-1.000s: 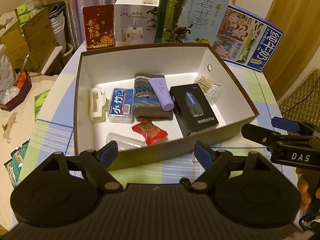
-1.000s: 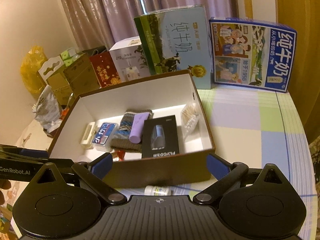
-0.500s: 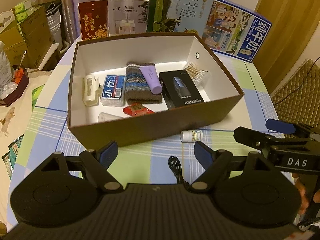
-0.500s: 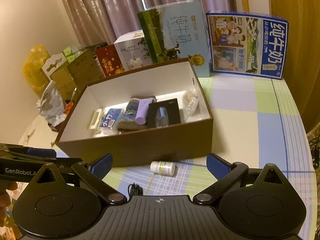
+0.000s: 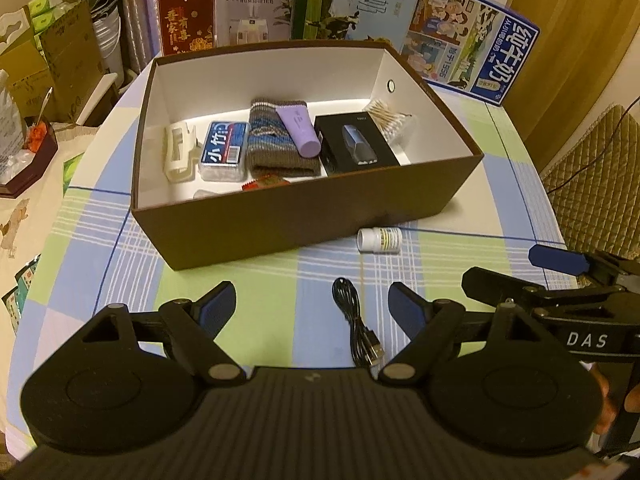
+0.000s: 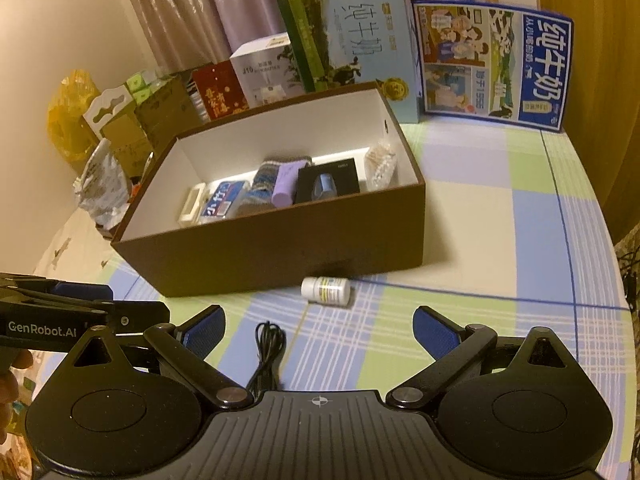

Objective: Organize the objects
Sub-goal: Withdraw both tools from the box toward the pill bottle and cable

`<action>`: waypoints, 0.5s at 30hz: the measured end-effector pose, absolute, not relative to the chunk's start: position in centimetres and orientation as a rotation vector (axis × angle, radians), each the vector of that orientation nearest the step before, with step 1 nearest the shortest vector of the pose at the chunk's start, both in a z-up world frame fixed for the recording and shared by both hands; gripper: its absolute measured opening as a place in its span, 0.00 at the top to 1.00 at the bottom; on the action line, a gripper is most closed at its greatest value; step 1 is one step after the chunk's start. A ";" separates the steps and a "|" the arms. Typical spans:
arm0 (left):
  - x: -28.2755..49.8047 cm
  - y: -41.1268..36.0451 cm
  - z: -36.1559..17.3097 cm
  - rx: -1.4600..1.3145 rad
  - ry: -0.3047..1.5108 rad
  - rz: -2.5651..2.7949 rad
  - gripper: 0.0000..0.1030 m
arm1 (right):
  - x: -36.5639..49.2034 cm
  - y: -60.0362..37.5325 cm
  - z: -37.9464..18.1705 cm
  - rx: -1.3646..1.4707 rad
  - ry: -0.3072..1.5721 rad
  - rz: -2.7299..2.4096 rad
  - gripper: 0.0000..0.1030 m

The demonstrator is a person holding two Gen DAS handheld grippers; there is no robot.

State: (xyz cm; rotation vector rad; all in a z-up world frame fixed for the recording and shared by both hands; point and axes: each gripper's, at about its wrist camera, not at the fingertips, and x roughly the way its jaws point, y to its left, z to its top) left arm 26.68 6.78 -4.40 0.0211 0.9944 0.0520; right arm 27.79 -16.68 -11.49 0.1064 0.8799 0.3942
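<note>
Nearest the cameras, the left gripper (image 5: 310,304) and the right gripper (image 6: 318,326) both hung wide, jaws spread and nothing between them, side by side above the checked tablecloth (image 5: 272,280). Just beyond their tips lay a coiled black cable (image 5: 356,330), its plug end pointing back toward the grippers. A little farther on, a small white pill bottle (image 5: 379,240) lay on its side, just in front of the brown box (image 5: 304,216) but apart from its wall. These two seemed to be what was left to put away.

Inside the box sat a white hair clip (image 5: 178,152), a blue pack (image 5: 224,150), a knitted cloth (image 5: 276,140) with a purple tube (image 5: 300,128) on it, a black carton (image 5: 356,148), cotton swabs (image 5: 386,116) and a red wrapper (image 5: 262,182). Milk cartons (image 6: 496,64) stood behind.

The likely trouble: the bottle, lying on its round side, could roll away from a pinch, perhaps toward the table edge. The limp cable could slip free or trail and snag the box rim.
</note>
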 end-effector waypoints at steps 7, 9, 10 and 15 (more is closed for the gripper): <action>26.2 6.5 -5.3 0.022 1.013 0.055 0.22 | 27.1 -17.1 -12.2 0.105 0.904 0.389 0.05; 26.0 6.4 -5.6 0.026 1.016 0.056 0.22 | 26.9 -17.2 -12.4 0.107 0.910 0.385 0.05; 25.9 6.4 -5.6 0.026 1.017 0.056 0.22 | 26.8 -17.2 -12.5 0.107 0.912 0.381 0.05; 25.6 6.5 -6.4 0.022 1.032 0.052 0.22 | 26.4 -17.8 -13.2 0.106 0.928 0.357 0.05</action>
